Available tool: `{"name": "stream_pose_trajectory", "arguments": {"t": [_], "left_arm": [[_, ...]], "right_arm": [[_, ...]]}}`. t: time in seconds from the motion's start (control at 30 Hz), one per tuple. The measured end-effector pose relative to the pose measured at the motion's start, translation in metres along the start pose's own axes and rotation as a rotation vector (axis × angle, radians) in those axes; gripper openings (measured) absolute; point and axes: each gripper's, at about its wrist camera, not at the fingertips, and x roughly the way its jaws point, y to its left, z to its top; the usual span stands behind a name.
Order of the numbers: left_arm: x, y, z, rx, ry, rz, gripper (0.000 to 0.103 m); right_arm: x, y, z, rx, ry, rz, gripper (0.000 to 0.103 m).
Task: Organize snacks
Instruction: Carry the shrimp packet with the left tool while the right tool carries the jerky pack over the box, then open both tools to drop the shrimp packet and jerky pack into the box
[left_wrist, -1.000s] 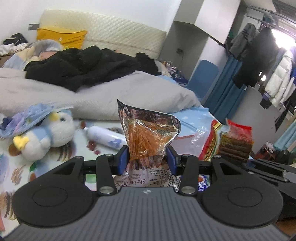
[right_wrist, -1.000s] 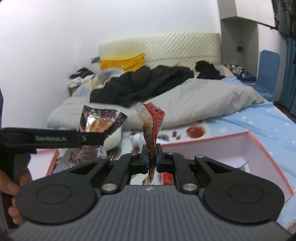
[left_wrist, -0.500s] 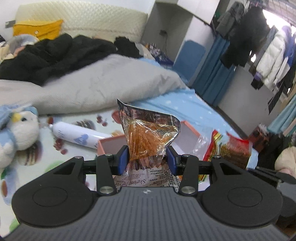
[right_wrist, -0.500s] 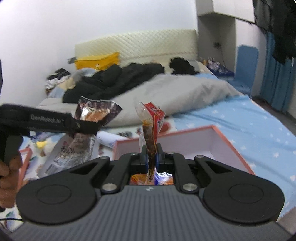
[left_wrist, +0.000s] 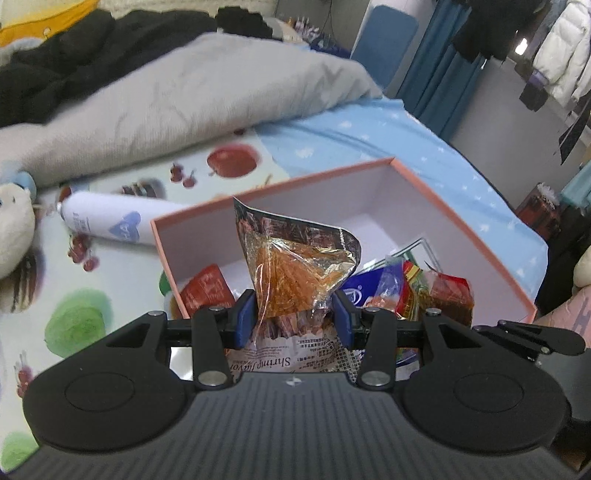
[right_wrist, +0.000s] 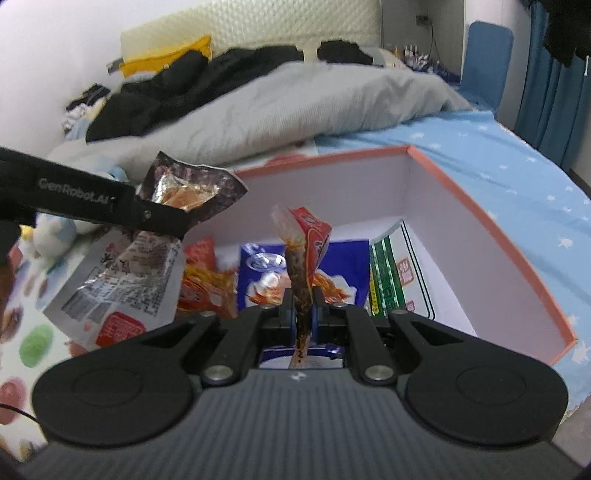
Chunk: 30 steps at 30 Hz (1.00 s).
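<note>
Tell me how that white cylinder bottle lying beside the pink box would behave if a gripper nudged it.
The white bottle lies on its side on the printed mat, so it would probably roll. Its smooth round body looks slippery for two pads. The pink box wall beside it might stop a roll that way.

The left gripper (left_wrist: 294, 317) has its blue jaws pressed against both sides of a crinkled shrimp snack bag (left_wrist: 295, 269), which stands upright just above the near edge of a pink-rimmed box (left_wrist: 436, 192). Inside the box lie a red packet (left_wrist: 205, 291), a blue packet (left_wrist: 364, 284) and more red wrappers. Behind the box's left corner a white spray can (left_wrist: 110, 223) lies on the fruit-print sheet (left_wrist: 74, 317).
</note>
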Motion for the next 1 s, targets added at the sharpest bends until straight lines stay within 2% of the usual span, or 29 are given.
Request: {"name": "stream_pose_trajectory", "arguments": {"t": [0.23, 0.3, 0.33, 0.37, 0.4, 0.43, 0.47, 0.57, 0.7, 1.0], "left_arm": [[0.011, 0.0, 0.0, 0.011, 0.025, 0.012, 0.051], [0.007, -0.001, 0.002, 0.023, 0.011, 0.015, 0.055], [0.005, -0.001, 0.002, 0.029, 0.009, 0.01, 0.061], [0.001, -0.001, 0.003, 0.025, 0.006, 0.006, 0.069], [-0.003, 0.0, 0.004, 0.015, 0.001, 0.011, 0.073], [-0.009, 0.002, 0.005, -0.001, -0.009, 0.028, 0.08], [-0.016, 0.003, 0.005, -0.015, -0.027, 0.044, 0.082], [-0.04, 0.004, 0.009, -0.02, -0.069, 0.022, 0.082], [-0.077, -0.003, 0.014, 0.022, -0.122, 0.038, 0.082], [-0.177, -0.017, 0.013, 0.049, -0.286, -0.001, 0.083]], "right_arm": [[0.011, -0.008, -0.007, 0.029, 0.029, 0.028, 0.013], [0.008, -0.01, -0.006, 0.044, 0.026, 0.026, 0.015], [0.007, -0.011, -0.004, 0.051, 0.025, 0.019, 0.018], [0.005, -0.011, -0.002, 0.053, 0.024, 0.015, 0.025], [0.003, -0.011, -0.001, 0.054, 0.02, 0.015, 0.037], [-0.001, -0.011, -0.001, 0.057, 0.014, 0.015, 0.043], [-0.005, -0.01, 0.0, 0.061, 0.005, 0.015, 0.051], [-0.019, -0.009, 0.004, 0.072, -0.021, 0.01, 0.053], [-0.048, -0.005, 0.016, 0.076, -0.094, -0.01, 0.052], [-0.139, 0.013, 0.039, 0.077, -0.265, -0.012, 0.053]]}}
